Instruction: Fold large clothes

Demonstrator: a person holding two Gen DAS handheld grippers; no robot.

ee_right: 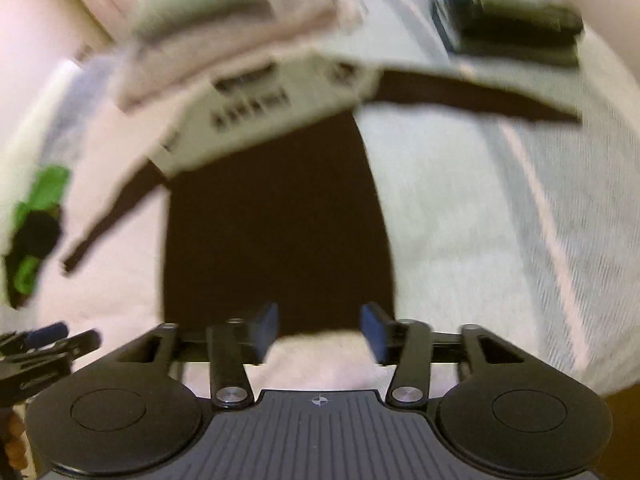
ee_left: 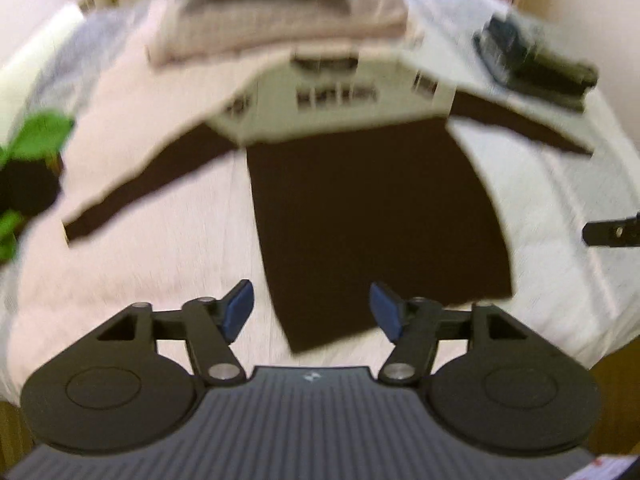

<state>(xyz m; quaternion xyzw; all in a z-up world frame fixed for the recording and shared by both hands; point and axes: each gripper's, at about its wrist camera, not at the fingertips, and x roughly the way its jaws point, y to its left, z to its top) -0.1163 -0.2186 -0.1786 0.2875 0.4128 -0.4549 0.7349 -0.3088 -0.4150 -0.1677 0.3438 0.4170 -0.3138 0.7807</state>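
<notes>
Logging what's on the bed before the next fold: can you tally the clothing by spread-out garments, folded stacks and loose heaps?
Spread-out garments: 1, the brown and cream sweater, sleeves out.
Folded stacks: 2, the pale stack behind the sweater's collar and the dark stack at the far right.
Loose heaps: 1, the green and black heap at the left edge.
Total: 4

Dark lettering runs across the sweater's (ee_left: 340,184) cream chest, below its collar, too blurred to read.

Home bedroom — quilted white bed (ee_left: 132,240), folded laundry stacks (ee_left: 280,20); curtains behind
</notes>
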